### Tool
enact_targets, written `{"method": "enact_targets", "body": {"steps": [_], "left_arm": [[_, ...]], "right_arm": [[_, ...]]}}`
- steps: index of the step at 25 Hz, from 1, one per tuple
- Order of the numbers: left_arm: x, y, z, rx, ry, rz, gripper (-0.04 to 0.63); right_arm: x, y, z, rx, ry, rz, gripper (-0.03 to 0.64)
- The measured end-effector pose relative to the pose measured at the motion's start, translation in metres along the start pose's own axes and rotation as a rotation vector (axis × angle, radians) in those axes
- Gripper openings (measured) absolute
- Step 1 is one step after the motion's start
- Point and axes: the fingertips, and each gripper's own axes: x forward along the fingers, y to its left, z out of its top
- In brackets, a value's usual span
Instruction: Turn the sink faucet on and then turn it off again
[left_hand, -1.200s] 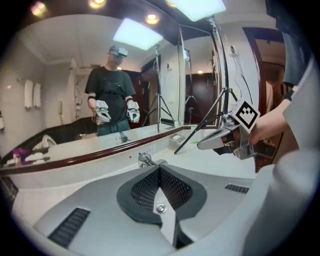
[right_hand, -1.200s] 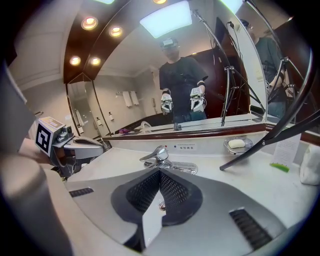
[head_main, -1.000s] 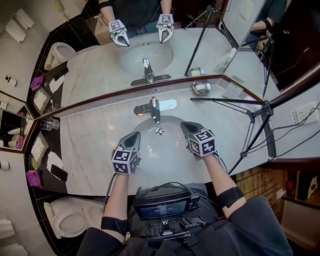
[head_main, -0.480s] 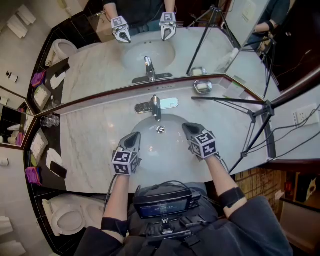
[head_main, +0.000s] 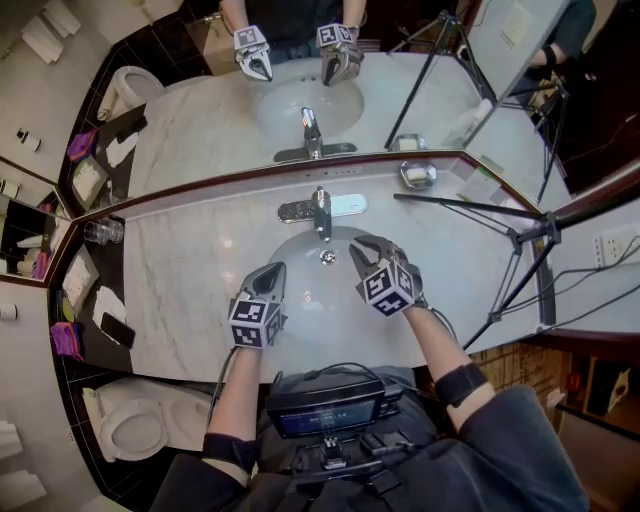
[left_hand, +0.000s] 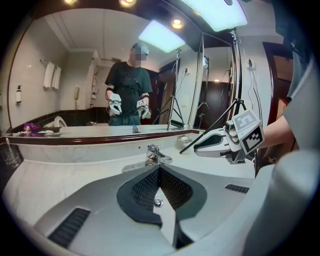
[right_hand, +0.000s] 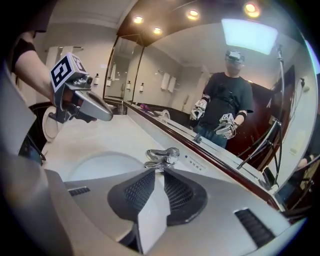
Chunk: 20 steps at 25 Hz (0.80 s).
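Closing in on the faucet (head_main: 321, 210), fixed at the back rim of the sink (head_main: 308, 312), under the mirror (head_main: 200, 110).
Looks rigid, slick chrome, no water seen; probably best nudged at the free tip of the lever (right_hand: 162, 152), not pinched. Approached by right gripper (head_main: 357, 248), just short, jaws just opened a crack, nothing between. Flanked by left gripper (head_main: 272, 277), shut tight, empty, over the sink.

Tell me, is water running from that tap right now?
Off, it appears: no stream falls from the faucet in any view, and no water shows in the basin around its drain.
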Motion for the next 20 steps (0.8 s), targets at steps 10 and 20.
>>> {"method": "enact_targets", "body": {"steps": [10,20], "left_arm": [[0.003,0.01,0.002,0.0,0.0,0.014,0.0],[0.011,0.014,-0.003,0.013,0.011,0.018,0.0]], "right_arm": [[0.059,0.008,0.021,-0.4,0.079,-0.018,0.218],[0.106,0.017,0.033,-0.621,0.1,-0.016,0.221]]}}
